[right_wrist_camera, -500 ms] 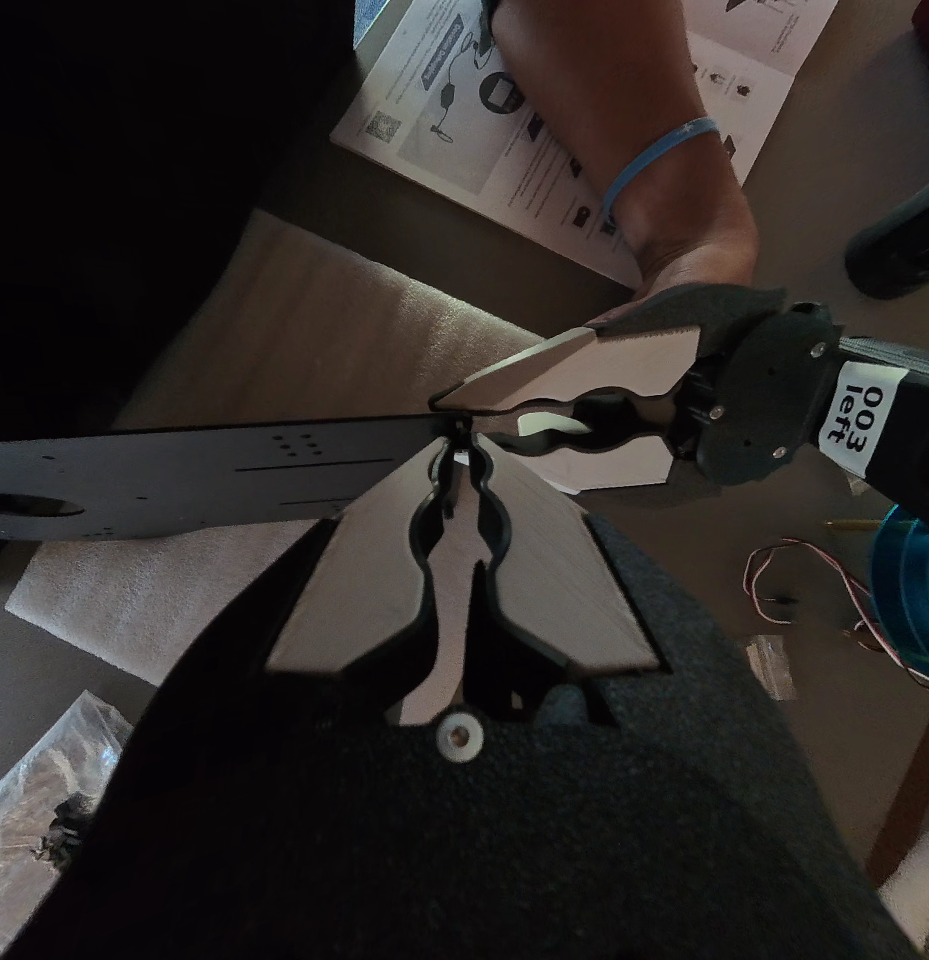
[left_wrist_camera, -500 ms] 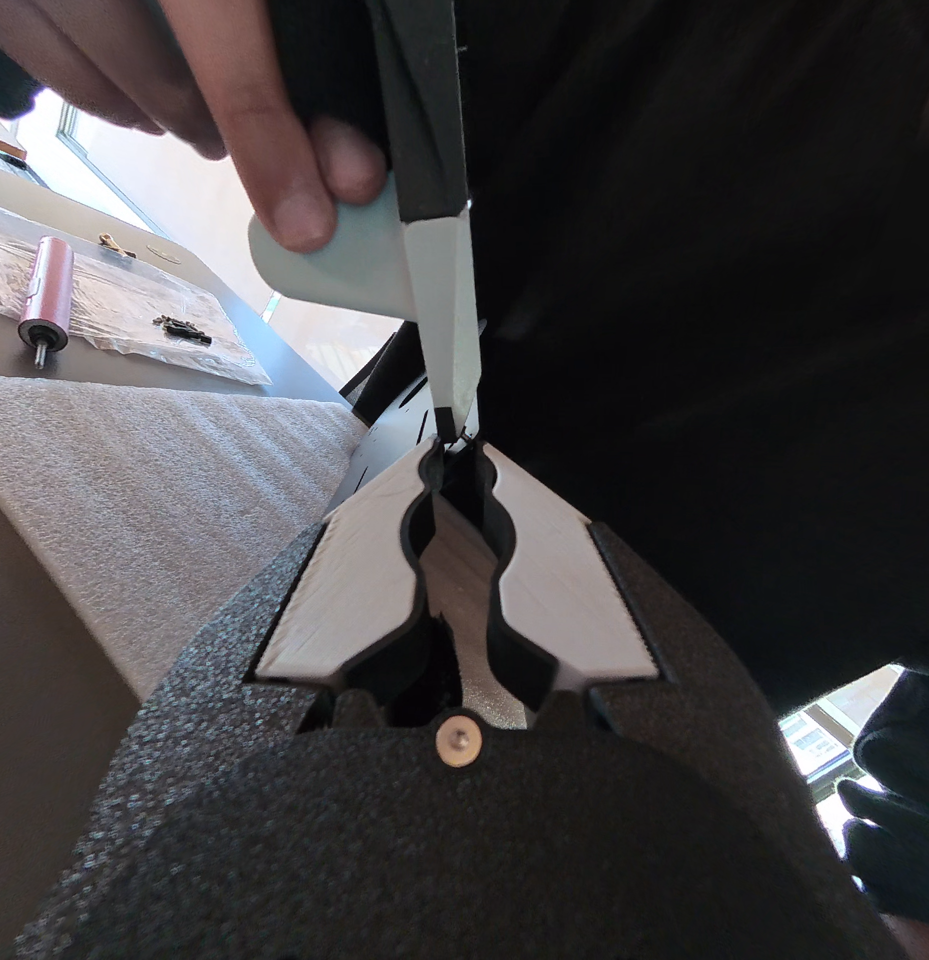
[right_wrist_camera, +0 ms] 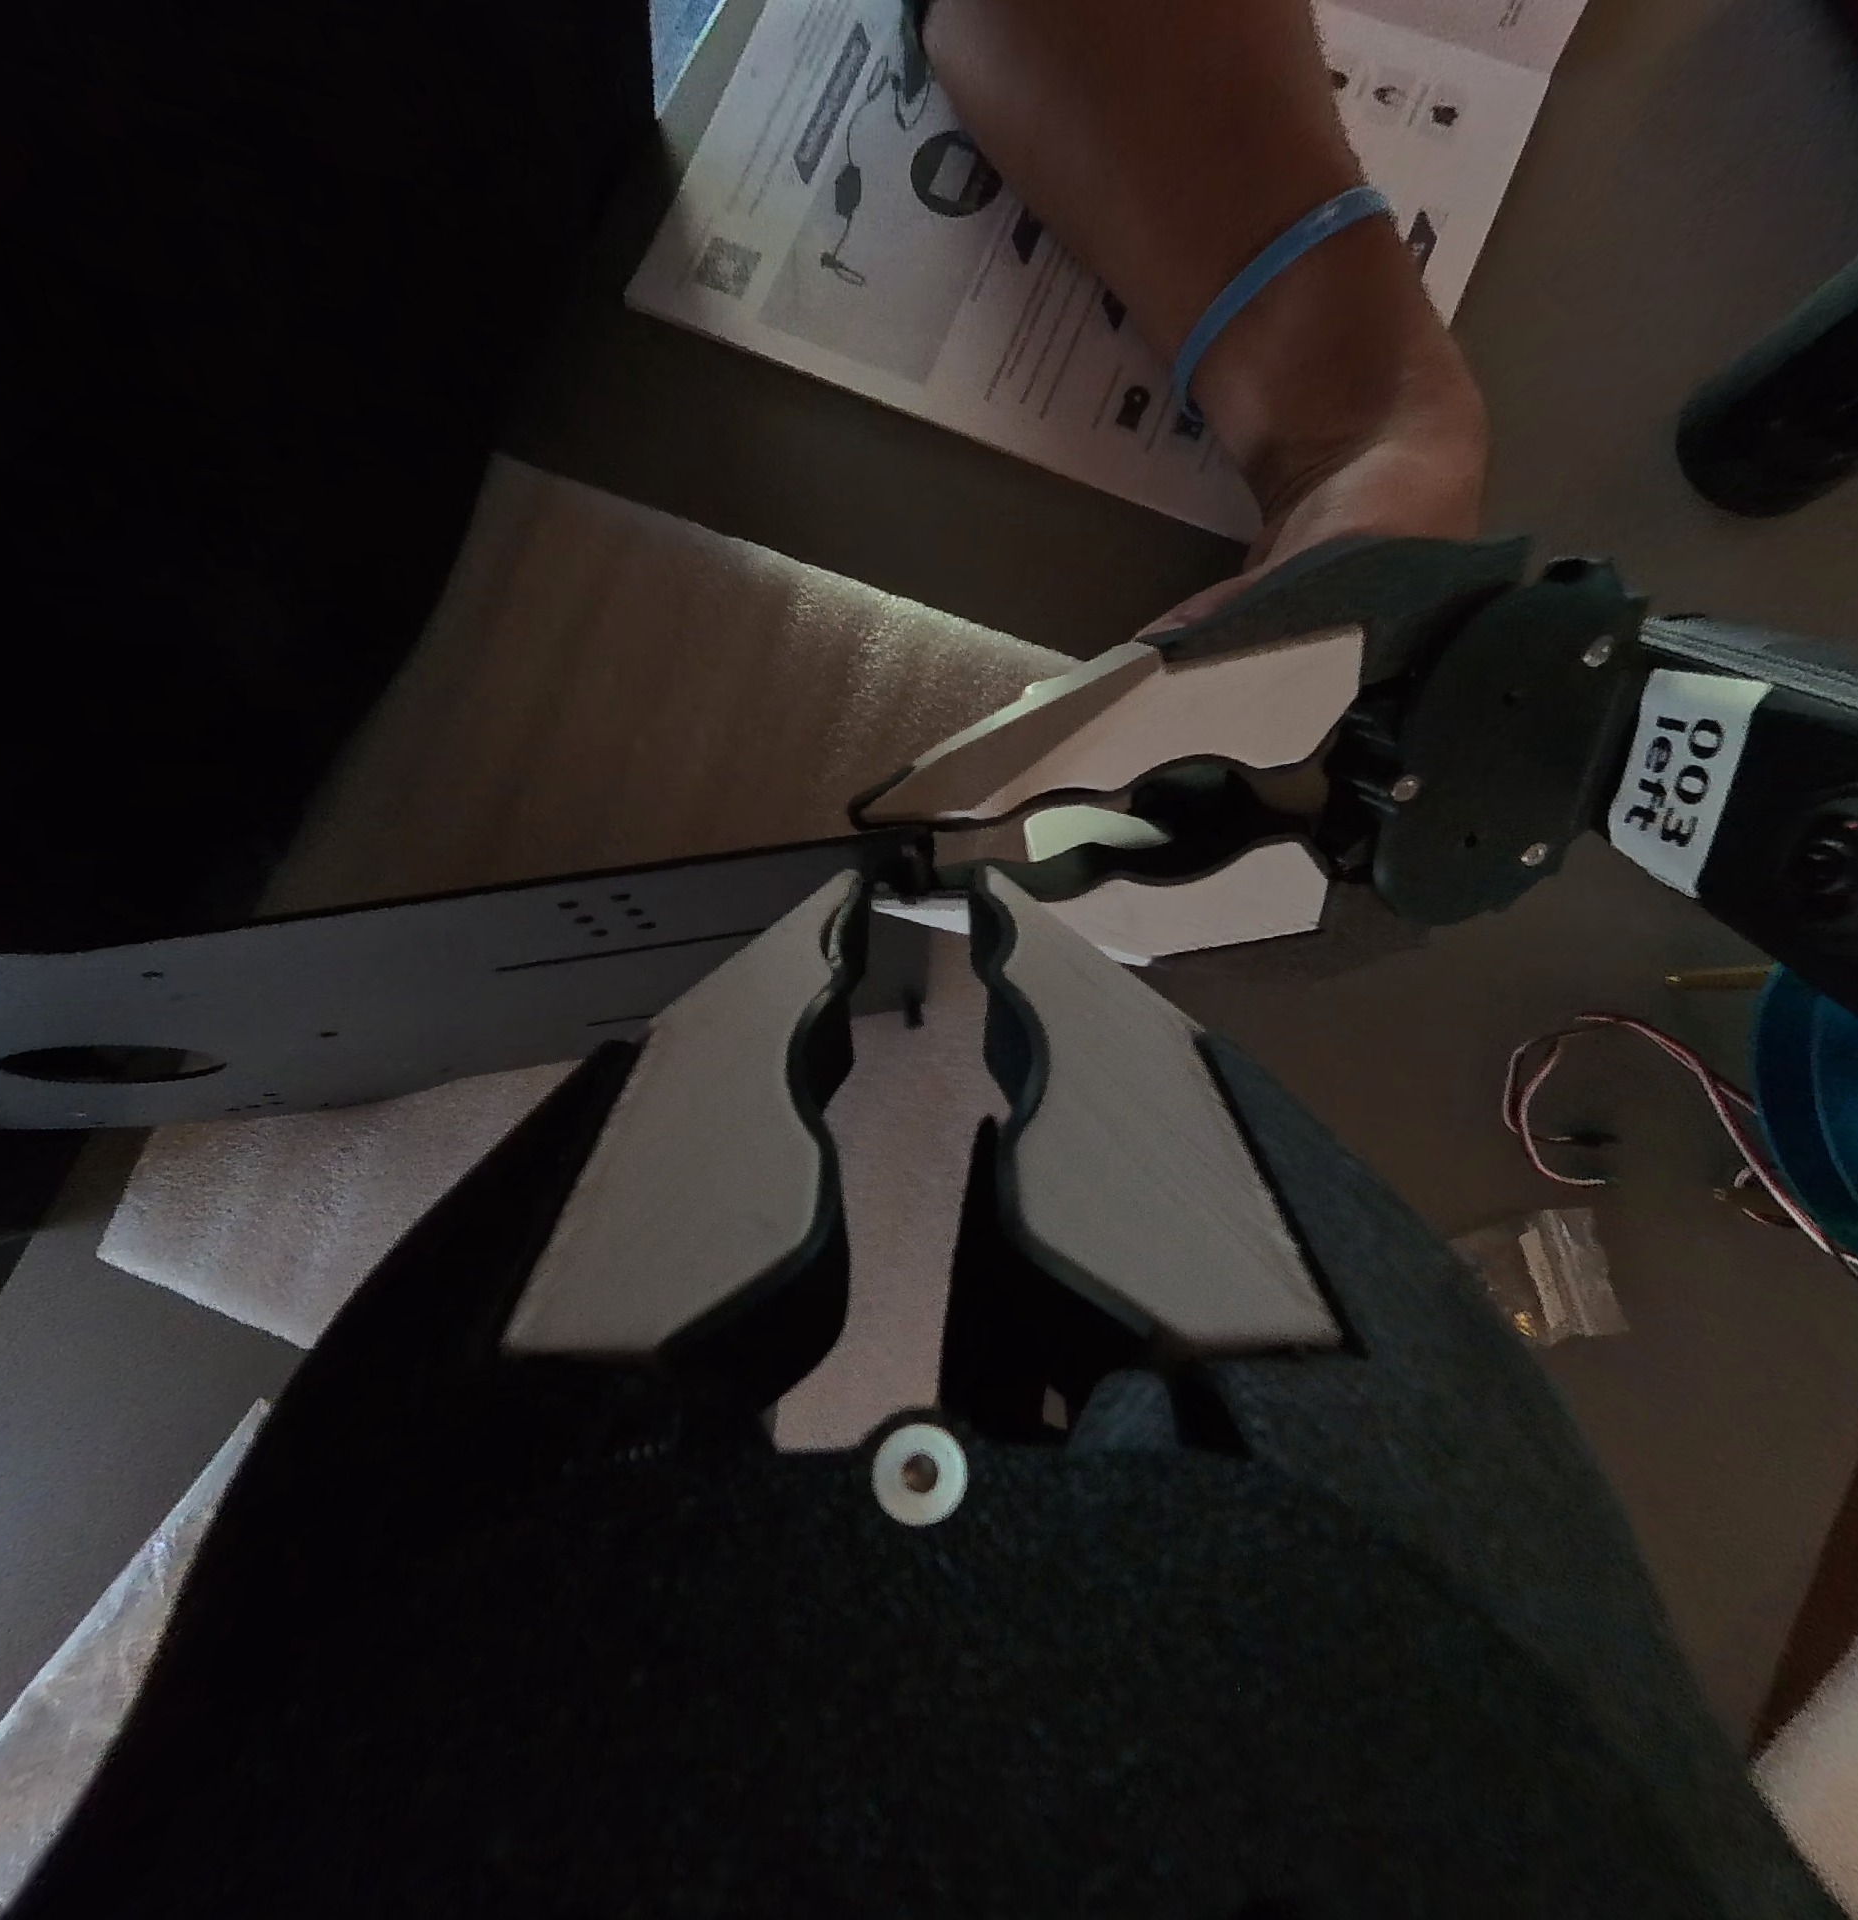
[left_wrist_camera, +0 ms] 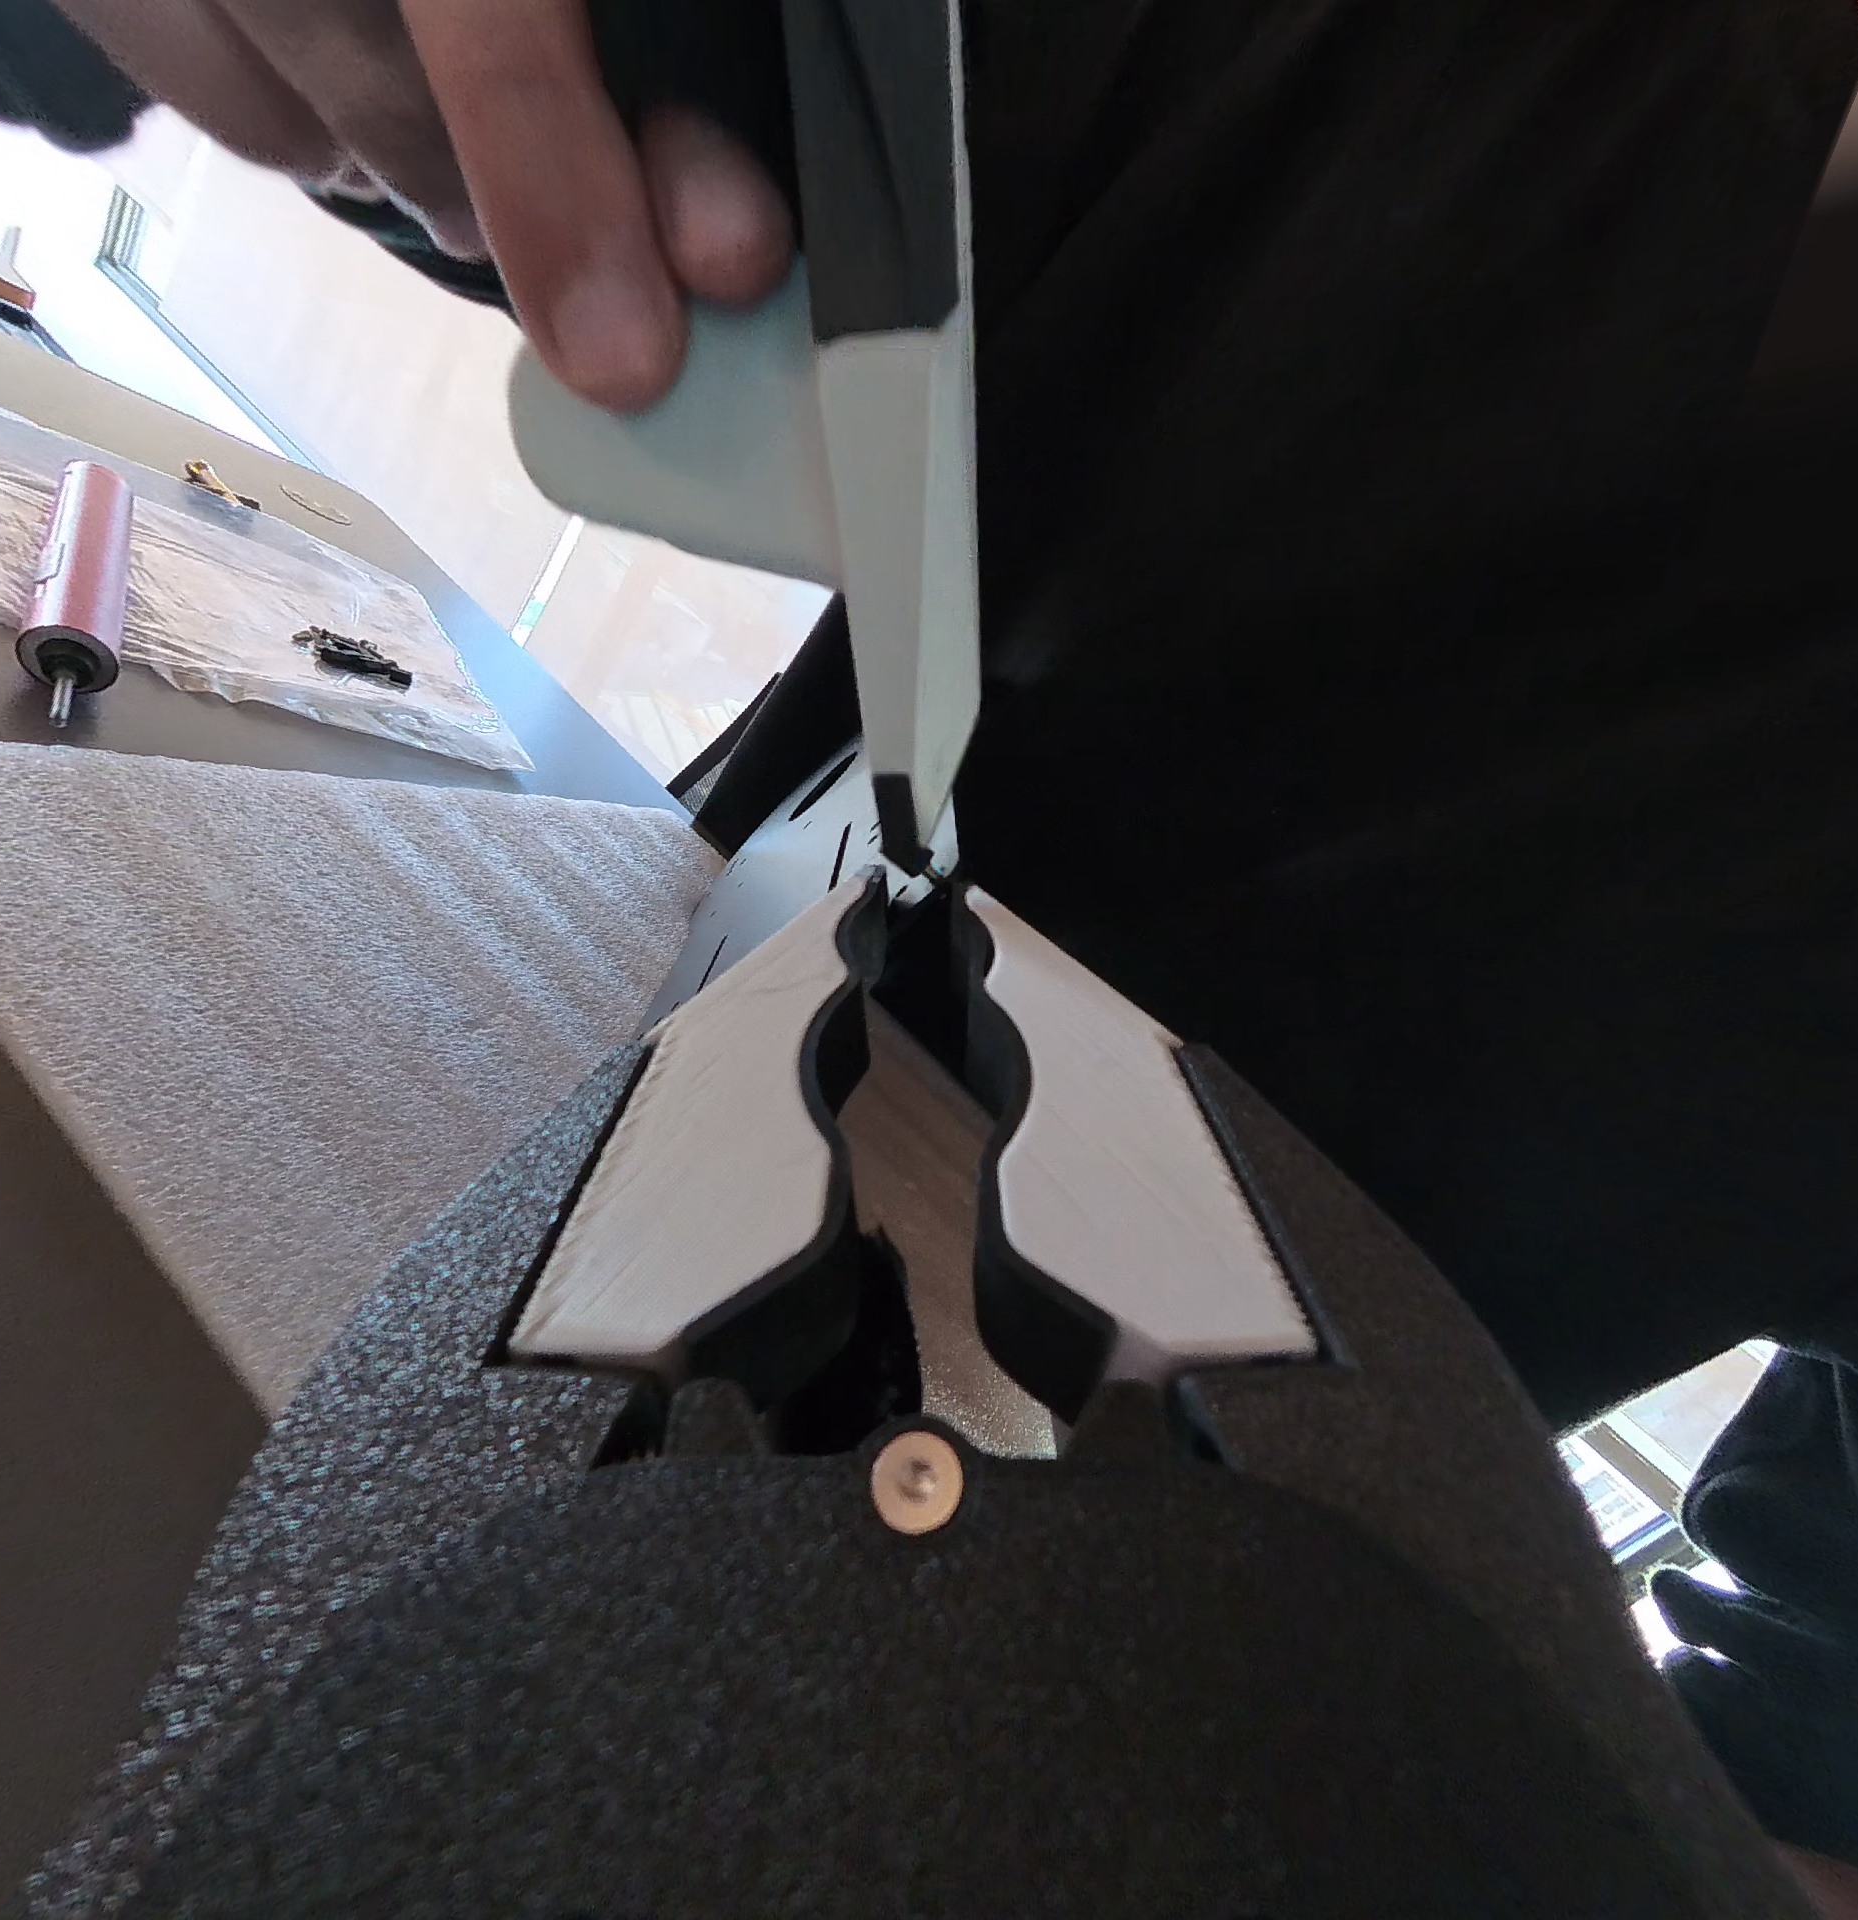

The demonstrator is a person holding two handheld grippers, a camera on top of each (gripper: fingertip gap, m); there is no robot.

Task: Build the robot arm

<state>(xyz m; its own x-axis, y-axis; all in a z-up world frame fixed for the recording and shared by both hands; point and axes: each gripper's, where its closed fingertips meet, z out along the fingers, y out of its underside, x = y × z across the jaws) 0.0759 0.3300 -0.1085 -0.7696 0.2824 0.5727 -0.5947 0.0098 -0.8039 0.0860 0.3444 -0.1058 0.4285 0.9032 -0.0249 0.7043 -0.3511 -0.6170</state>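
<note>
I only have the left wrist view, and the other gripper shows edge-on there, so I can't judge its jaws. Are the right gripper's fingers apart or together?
Observer: Apart. In the right wrist view the right gripper has a clear gap between its tips, which sit at the end of the black plate.
Operator: How does my own gripper look from there?
Observer: The left gripper comes in from the right, with its tips pinched on that same plate end.
Operator: What lies beyond it?
Observer: A printed sheet on the table, partly under a person's forearm.
</note>
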